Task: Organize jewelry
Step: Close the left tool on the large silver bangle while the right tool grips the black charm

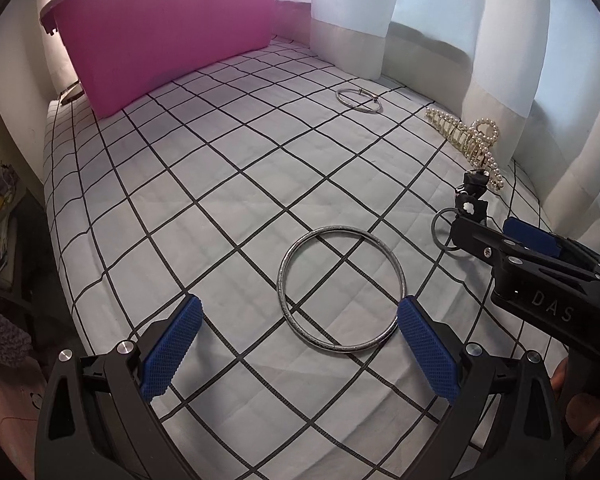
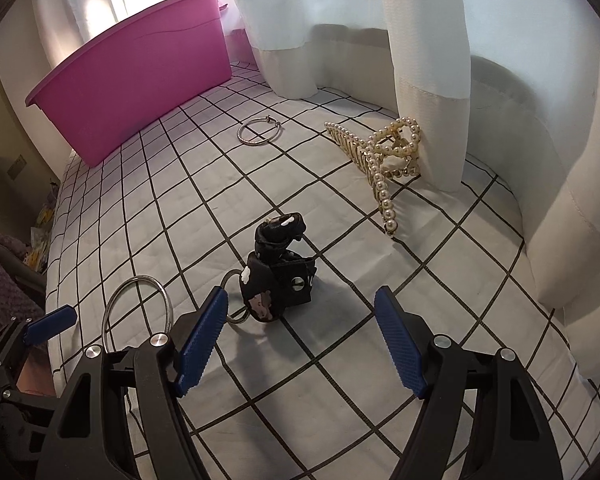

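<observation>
Two pairs of tongs, one view each. Left wrist view: the left tongs [image 1: 300, 344] stand wide with nothing between the blue pads, poised over a large silver bangle [image 1: 340, 290] that lies flat on the checked bed cover [image 1: 204, 184]. One pad sits at the bangle's right rim; whether it touches cannot be told. Farther off lie a smaller silver hoop [image 1: 358, 100] and a pearl hair claw [image 1: 470, 142] against the white curtain [image 1: 420, 32]. A pink bin [image 1: 168, 36] stands at the far end of the bed. The right tongs [image 1: 532, 240] enter from the right, above a black keyring charm [image 1: 470, 198].

Right wrist view: the right tongs [image 2: 300, 336] are likewise wide and empty, aimed at the black keyring charm [image 2: 280, 276], which stands just ahead of the pads with its metal ring beside the left pad. The bangle [image 2: 136, 312] lies to the left, the hoop [image 2: 258, 131] and hair claw [image 2: 384, 160] beyond, the bin [image 2: 140, 84] far left.

Risks, as judged: the thin bangle may slip flat under the pads on the soft cover; the upright charm may topple if one pad reaches it first; the two tongs, working close, may collide.
</observation>
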A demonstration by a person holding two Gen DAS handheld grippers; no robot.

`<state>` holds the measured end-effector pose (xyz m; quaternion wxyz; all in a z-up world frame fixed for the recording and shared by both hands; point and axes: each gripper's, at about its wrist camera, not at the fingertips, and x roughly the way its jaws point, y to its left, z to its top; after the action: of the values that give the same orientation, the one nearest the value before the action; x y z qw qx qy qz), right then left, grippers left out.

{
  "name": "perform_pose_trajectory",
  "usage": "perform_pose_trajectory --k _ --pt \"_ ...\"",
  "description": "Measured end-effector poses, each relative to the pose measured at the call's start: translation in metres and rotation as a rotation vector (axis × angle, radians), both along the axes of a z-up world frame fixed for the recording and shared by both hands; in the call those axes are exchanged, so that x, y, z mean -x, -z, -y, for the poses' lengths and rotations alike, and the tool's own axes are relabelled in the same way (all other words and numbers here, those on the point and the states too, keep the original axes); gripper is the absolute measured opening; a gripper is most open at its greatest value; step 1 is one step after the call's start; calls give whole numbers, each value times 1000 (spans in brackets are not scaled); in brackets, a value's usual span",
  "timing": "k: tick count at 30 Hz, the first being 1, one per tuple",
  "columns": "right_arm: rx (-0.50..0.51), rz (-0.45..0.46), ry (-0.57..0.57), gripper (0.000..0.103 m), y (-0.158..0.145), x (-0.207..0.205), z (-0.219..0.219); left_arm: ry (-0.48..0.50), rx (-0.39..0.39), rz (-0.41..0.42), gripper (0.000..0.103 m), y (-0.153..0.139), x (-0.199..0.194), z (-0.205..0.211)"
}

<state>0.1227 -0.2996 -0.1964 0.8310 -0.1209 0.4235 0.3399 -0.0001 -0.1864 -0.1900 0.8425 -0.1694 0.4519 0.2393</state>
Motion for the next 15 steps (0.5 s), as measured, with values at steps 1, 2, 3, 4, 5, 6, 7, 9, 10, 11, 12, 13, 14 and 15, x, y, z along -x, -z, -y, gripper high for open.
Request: perform_pose_trajectory --k 1,2,3,4,5,6,7,9,10,11,12,13,14,15 --pt "8 8 -3 72 0 1 -2 -3 3 -2 96 2 -1 -1" --pt "18 15 -4 72 1 1 -4 -8 5 -3 96 3 -1 -2" --pt "26 22 -4 72 1 1 -5 -11 -3 -3 96 3 -2 -2" --pt "32 30 -4 72 2 1 -6 -13 -8 -6 96 4 -3 -3" --pt "40 36 -3 72 2 1 -7 -14 -12 -9 97 4 -4 -3" --pt "47 42 -3 72 3 1 -8 -15 -17 -14 97 4 -5 -3" --pt "53 47 -3 72 3 1 -8 -15 -23 -17 97 5 -6 -3" --pt "66 59 -2 72 3 0 -10 -15 -38 -27 97 6 -8 -2" --pt "71 66 -3 72 3 0 -11 -15 -43 -30 97 6 -8 -1" --pt "79 71 -6 72 3 0 -12 -19 -43 -30 97 6 -9 -2" --pt "91 79 -12 72 4 1 -13 -23 -44 -31 98 6 -9 -2" --pt "106 88 -17 72 4 1 -16 -26 -45 -34 98 6 -11 -2" --pt "113 95 -19 72 5 1 -17 -29 -46 -34 98 6 -11 -2" --pt "113 95 -17 72 4 1 -18 -31 -47 -33 98 6 -12 -3"
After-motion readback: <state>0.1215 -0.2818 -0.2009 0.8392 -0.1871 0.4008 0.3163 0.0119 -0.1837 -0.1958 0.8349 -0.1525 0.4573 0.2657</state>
